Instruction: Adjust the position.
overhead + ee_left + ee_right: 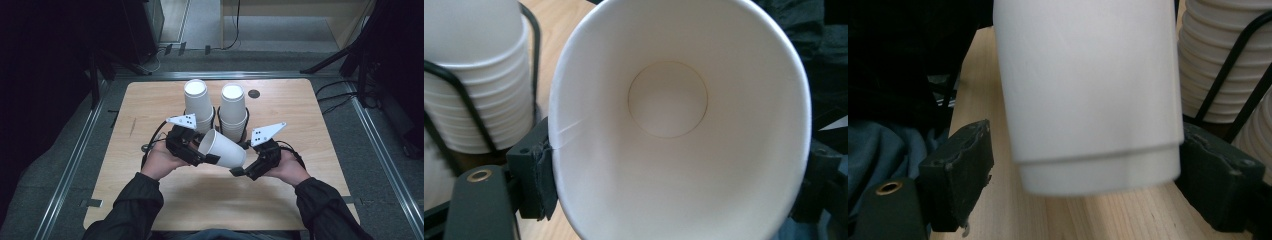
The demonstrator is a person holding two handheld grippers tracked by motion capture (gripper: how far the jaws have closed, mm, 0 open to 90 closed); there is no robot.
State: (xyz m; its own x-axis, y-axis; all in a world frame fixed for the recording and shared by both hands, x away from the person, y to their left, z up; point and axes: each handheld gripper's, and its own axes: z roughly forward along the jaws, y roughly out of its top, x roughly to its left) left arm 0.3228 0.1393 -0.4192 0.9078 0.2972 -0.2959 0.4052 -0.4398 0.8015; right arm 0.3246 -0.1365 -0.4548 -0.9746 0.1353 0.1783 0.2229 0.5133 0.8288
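Above the middle of the tabletop [150,100], just before two racked cup stacks [197,107], a single paper cup [223,148] was held on its side. Its rim was pinched by the left gripper [192,147]; the right gripper [248,170] was spread apart around the base, one jaw clear of it. Light and thin-walled, the cup was judged easily crushed, best gripped gently at the stiffer rim. Both forearms were angled inward.

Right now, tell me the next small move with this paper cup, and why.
Probably draw the right tool back off the base of the cup. Its jaws stand open, with a gap showing beside the cup, while the left tool pinches the rim hard enough to crease it, so the cup seems handed over.
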